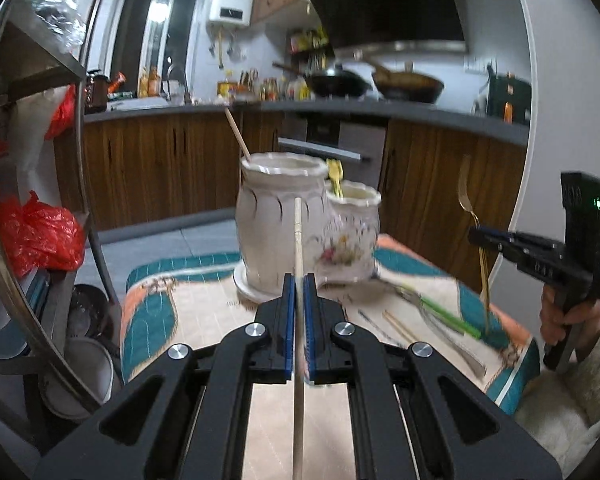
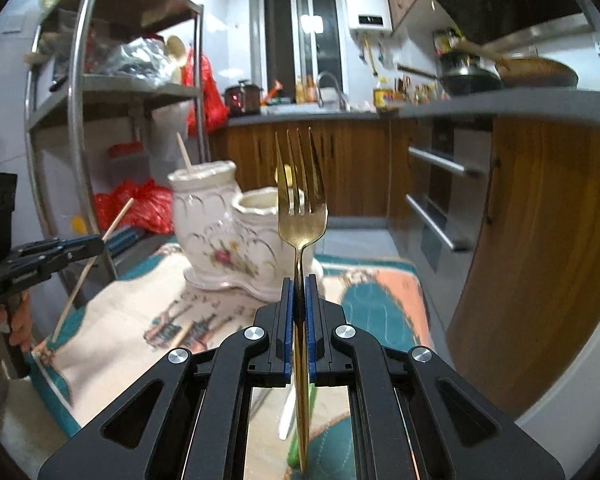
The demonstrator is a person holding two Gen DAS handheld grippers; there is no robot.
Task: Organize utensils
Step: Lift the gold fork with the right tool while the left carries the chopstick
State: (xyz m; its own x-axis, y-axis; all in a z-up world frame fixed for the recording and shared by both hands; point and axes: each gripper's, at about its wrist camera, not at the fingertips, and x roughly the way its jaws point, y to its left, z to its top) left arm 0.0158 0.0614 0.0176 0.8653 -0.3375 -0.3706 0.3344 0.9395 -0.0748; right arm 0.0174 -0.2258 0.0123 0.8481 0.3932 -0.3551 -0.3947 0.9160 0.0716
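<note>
My left gripper (image 1: 299, 280) is shut on a pale wooden chopstick (image 1: 298, 248), held upright in front of the tall white ceramic holder (image 1: 276, 220). Another chopstick (image 1: 237, 136) stands in that holder. The shorter flowered holder (image 1: 352, 236) beside it has a yellow utensil (image 1: 335, 178) in it. My right gripper (image 2: 299, 282) is shut on a gold fork (image 2: 300, 196), tines up, before both holders (image 2: 228, 232). Each gripper shows in the other view: the right (image 1: 476, 236) with the fork, the left (image 2: 100, 245) with the chopstick.
Loose utensils lie on the patterned cloth (image 1: 204, 312): a green-handled one (image 1: 448, 314), chopsticks (image 1: 398, 326) and a knife. A metal shelf rack (image 2: 76, 92) with red bags stands left. Wooden kitchen cabinets (image 2: 520, 240) and the counter lie behind and right.
</note>
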